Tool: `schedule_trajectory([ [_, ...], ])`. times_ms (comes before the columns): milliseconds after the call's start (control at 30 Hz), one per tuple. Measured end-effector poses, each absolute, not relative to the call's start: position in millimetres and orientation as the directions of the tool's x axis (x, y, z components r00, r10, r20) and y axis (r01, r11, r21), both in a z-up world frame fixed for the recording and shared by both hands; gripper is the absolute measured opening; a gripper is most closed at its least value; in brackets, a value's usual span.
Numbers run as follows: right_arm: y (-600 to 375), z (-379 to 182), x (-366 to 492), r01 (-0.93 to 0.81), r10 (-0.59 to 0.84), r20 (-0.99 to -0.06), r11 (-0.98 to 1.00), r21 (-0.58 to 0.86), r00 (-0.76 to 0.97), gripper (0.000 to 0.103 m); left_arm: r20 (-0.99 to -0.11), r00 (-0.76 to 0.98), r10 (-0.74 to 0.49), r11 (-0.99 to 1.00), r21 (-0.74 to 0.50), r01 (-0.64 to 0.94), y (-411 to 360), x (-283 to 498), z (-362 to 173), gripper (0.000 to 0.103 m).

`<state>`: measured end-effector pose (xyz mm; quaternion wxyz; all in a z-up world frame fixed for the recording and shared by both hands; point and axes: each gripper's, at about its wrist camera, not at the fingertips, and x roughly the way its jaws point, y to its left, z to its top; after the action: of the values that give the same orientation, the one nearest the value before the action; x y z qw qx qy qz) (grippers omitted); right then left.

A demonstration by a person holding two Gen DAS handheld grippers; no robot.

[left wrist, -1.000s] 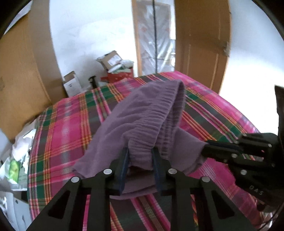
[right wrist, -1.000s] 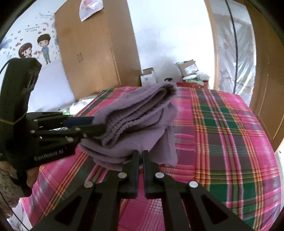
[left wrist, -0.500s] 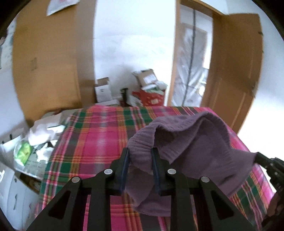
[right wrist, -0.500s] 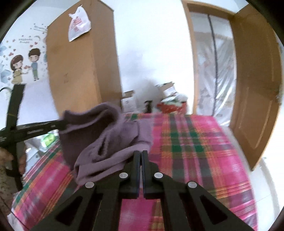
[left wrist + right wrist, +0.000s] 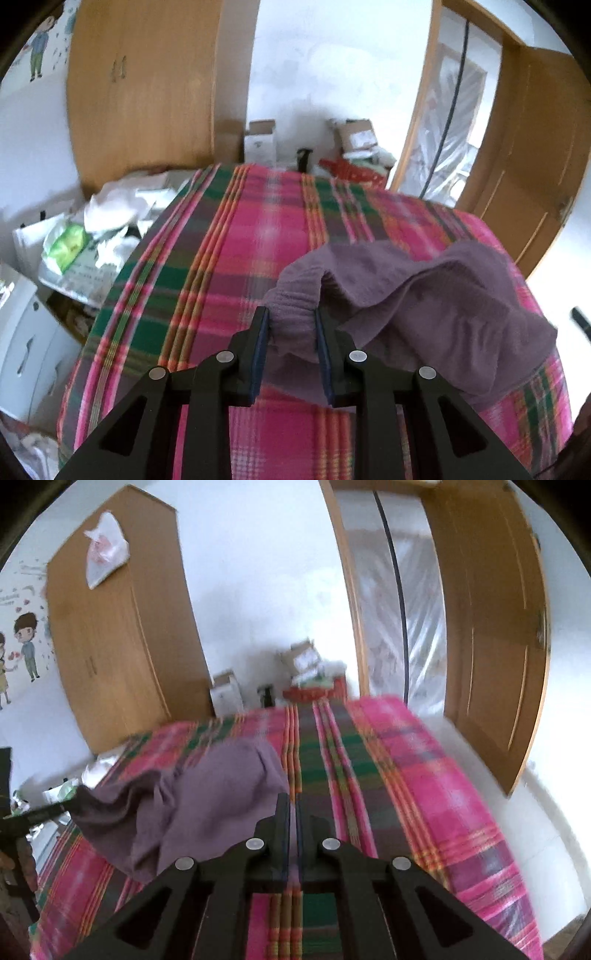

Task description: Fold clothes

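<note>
A purple garment (image 5: pixel 436 310) with a gathered elastic band hangs above the pink and green plaid bed (image 5: pixel 221 266). In the left wrist view my left gripper (image 5: pixel 290 321) is shut on the bunched elastic band, and the cloth drapes away to the right. In the right wrist view my right gripper (image 5: pixel 291 805) is shut, its tips pinching the right edge of the purple garment (image 5: pixel 199 801). The cloth sags leftward to the left gripper (image 5: pixel 40 812), which holds its far end. A dark tip of the right gripper (image 5: pixel 581 322) shows at the right edge.
A wooden wardrobe (image 5: pixel 118 646) stands at the back left, a wooden door (image 5: pixel 491 635) at the right. Cardboard boxes (image 5: pixel 354 140) sit beyond the bed's far end. White bags and papers (image 5: pixel 96 229) pile up beside the bed's left edge, next to a white drawer unit (image 5: pixel 26 332).
Both grippers have moved apart, pulling the bunched purple garment out into a sagging span between them. Both views have swung about, and the bed shows blur.
</note>
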<state>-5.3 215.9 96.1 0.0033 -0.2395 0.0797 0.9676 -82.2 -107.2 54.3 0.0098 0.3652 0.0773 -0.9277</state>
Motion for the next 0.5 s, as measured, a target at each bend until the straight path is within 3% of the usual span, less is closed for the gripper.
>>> schedule_trajectory([
  [100,200,99,-2,0.039,-0.100,-0.443,-0.989,0.144,-0.891,0.008,-0.704,-0.709,0.031,-0.984,-0.147,0.103,-118,-80,42,0.026],
  [300,138,65,-31,0.318,-0.380,-0.572,-0.925,0.209,-0.727,0.021,-0.704,-0.710,-0.024,-0.977,-0.132,0.165,-130,-63,41,0.026],
  [400,113,45,-48,0.373,-0.435,-0.632,-0.897,0.239,-0.641,0.032,-0.699,-0.715,0.022,-0.973,-0.179,0.145,-131,-55,46,0.025],
  [500,96,32,-54,0.407,-0.453,-0.657,-0.882,0.235,-0.602,0.037,-0.696,-0.707,0.125,-0.976,-0.216,0.039,-111,-51,50,0.026],
])
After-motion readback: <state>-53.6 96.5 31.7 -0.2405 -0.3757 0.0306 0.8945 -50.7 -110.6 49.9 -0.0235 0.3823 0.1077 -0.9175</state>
